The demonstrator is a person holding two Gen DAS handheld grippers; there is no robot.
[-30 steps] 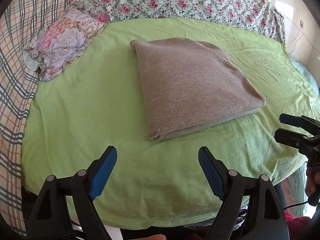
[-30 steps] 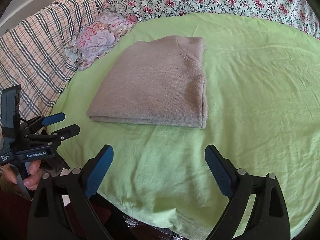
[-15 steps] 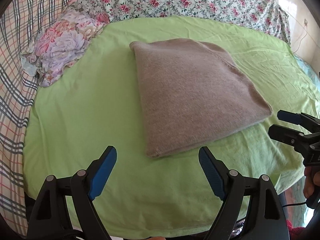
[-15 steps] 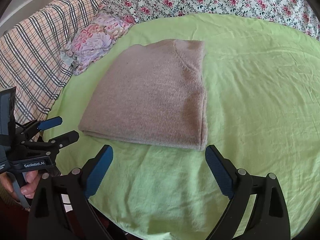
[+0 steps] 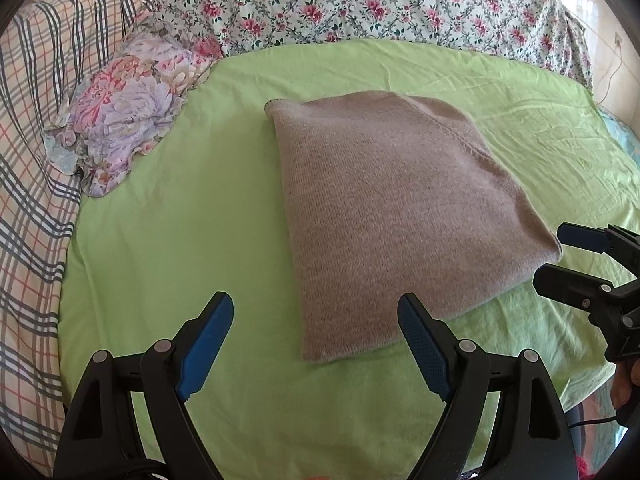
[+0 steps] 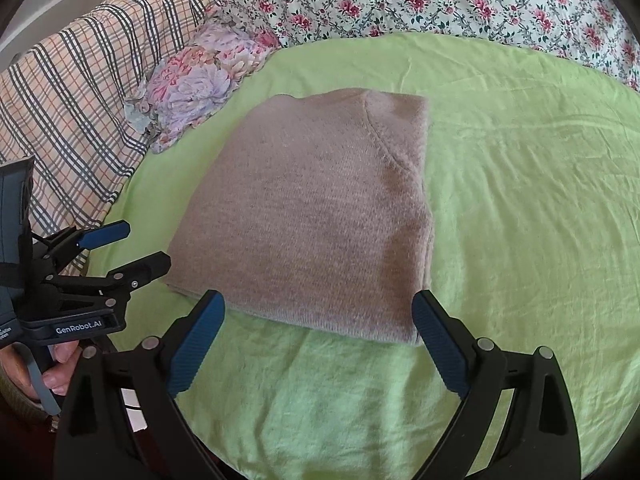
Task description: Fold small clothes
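A beige knit sweater (image 5: 384, 208) lies folded into a flat rectangle on the green sheet (image 5: 180, 240); it also shows in the right wrist view (image 6: 316, 220). My left gripper (image 5: 316, 316) is open and empty, just short of the sweater's near left corner; it shows in the right wrist view (image 6: 124, 248) beside that corner. My right gripper (image 6: 318, 316) is open and empty at the sweater's near edge; it shows in the left wrist view (image 5: 556, 254) beside the right corner.
A small floral pillow (image 5: 128, 108) lies left of the sweater, also in the right wrist view (image 6: 200, 76). A plaid blanket (image 5: 32, 120) covers the left side. A flowered quilt (image 5: 380, 4) runs along the back. The bed edge is just below both grippers.
Both grippers have moved forward toward the sweater, which now fills more of each view. Both stay open. The sweater has not moved.
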